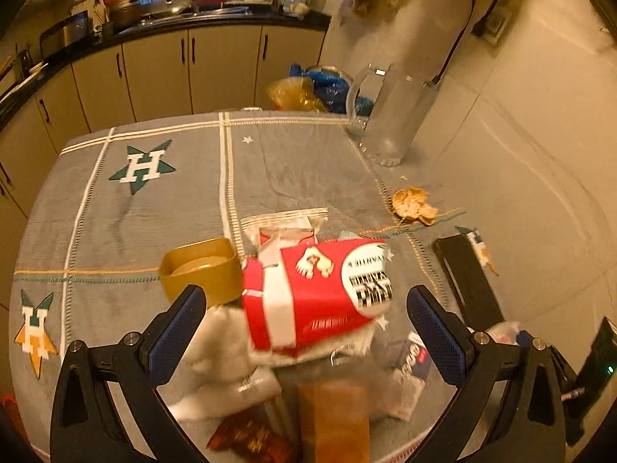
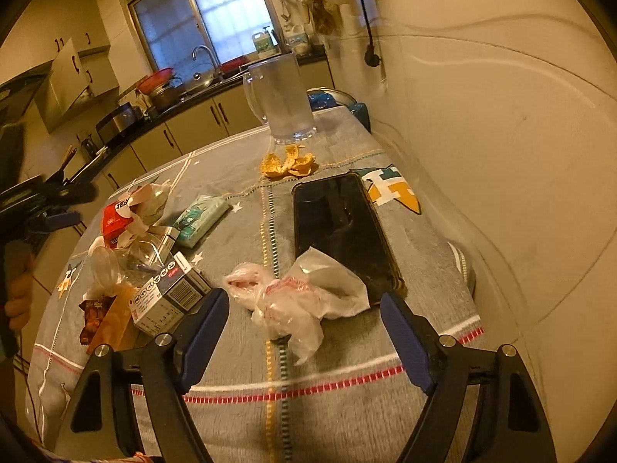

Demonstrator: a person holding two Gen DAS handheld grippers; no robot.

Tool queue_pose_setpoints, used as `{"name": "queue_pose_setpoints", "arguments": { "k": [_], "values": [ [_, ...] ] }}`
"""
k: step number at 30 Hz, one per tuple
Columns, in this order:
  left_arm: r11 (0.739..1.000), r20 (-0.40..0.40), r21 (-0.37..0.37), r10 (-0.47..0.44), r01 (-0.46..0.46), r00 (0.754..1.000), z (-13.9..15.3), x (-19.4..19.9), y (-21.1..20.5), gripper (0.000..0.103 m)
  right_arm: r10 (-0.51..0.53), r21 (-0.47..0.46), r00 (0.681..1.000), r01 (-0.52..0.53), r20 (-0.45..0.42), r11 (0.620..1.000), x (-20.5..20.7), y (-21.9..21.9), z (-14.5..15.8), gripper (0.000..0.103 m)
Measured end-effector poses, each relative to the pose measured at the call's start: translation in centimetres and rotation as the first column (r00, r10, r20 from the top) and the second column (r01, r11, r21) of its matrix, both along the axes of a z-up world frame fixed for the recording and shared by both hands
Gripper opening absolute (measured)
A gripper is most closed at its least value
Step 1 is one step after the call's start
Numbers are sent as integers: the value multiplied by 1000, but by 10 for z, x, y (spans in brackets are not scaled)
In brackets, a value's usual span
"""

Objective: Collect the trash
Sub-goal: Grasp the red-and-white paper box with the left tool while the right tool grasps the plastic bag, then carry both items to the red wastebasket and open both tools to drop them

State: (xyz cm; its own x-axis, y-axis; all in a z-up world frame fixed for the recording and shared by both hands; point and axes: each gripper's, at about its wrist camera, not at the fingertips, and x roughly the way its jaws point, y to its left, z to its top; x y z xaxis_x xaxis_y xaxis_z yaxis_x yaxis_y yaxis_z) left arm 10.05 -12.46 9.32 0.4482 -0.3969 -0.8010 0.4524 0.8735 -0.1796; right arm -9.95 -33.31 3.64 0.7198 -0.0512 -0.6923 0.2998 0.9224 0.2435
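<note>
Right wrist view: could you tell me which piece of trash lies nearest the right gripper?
The crumpled clear plastic bag, just ahead of the open right gripper; other trash sits farther left.

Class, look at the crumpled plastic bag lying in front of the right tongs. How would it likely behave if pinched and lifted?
The plastic bag is thin and crumpled, so it probably lifts floppy and very light. Its glossy film may slip unless several folds are pinched. One corner lies on the phone, which probably stays put.
</note>
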Motion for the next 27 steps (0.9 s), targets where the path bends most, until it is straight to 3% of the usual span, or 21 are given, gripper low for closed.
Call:
{"name": "queue_pose_setpoints", "arguments": {
  "k": [3,4,6,8,11,13,20,27],
  "values": [
    [999,-9,38,-21,22,1000,-7,3,-17,103,22,-6,1000,-22,-10,1000,8,4,-3,85],
    [998,-11,48,-30,30,999,-9,3,-20,100,27,-9,1000,-27,-13,1000,11,6,-4,85],
    [994,-17,94,-49,50,999,-14,0,-29,84,31,-19,999,-32,-21,999,15,9,-7,82],
    [991,12,122,-57,55,998,-13,-7,-32,84,31,-22,999,-32,-34,999,18,11,-8,58],
    [990,61,120,-77,70,995,-6,-22,-31,84,42,30,998,-41,-37,999,17,7,-10,41],
    [993,81,101,-73,64,994,2,-30,-27,84,40,35,999,-39,-34,999,15,6,-9,36],
    [998,126,-36,-40,45,991,44,-59,9,84,50,67,999,-50,2,996,0,14,1,32],
    [983,149,-184,17,11,989,77,-100,71,84,105,131,988,-120,112,984,-22,31,31,32]
  ]
}}
